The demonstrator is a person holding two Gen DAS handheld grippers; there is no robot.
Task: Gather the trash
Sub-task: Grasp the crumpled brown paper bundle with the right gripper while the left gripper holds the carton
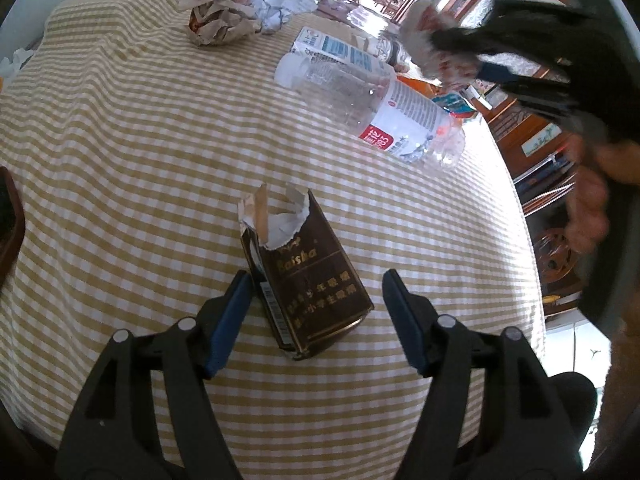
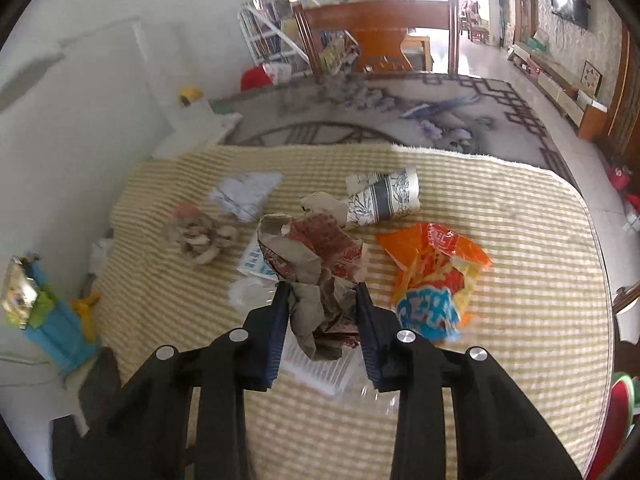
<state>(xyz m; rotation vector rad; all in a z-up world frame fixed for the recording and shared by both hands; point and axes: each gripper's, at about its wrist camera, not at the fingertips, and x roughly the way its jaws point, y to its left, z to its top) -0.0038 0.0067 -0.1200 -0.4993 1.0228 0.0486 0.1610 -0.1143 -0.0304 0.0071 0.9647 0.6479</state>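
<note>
A torn-open brown cigarette pack (image 1: pixel 310 292) lies on the checked tablecloth (image 1: pixel 120 160) between the fingers of my left gripper (image 1: pixel 316 278). That gripper is open: the left pad is right beside the pack and the right pad stands clear of it. My right gripper (image 2: pixel 322 288) is shut on a crumpled brown paper wad with red print (image 2: pixel 316 252), held above the table. In the left wrist view its blurred black fingers (image 1: pixel 520 36) carry that wad (image 1: pixel 424 28) at the upper right.
A clear plastic bottle (image 1: pixel 384 108), a carton (image 1: pixel 332 50), a brown paper ball (image 1: pixel 218 16) and white crumpled paper (image 1: pixel 272 4) lie beyond the pack. An orange snack wrapper (image 2: pixel 432 264), a patterned paper cup (image 2: pixel 384 196) and a wooden chair (image 2: pixel 376 36) show in the right wrist view.
</note>
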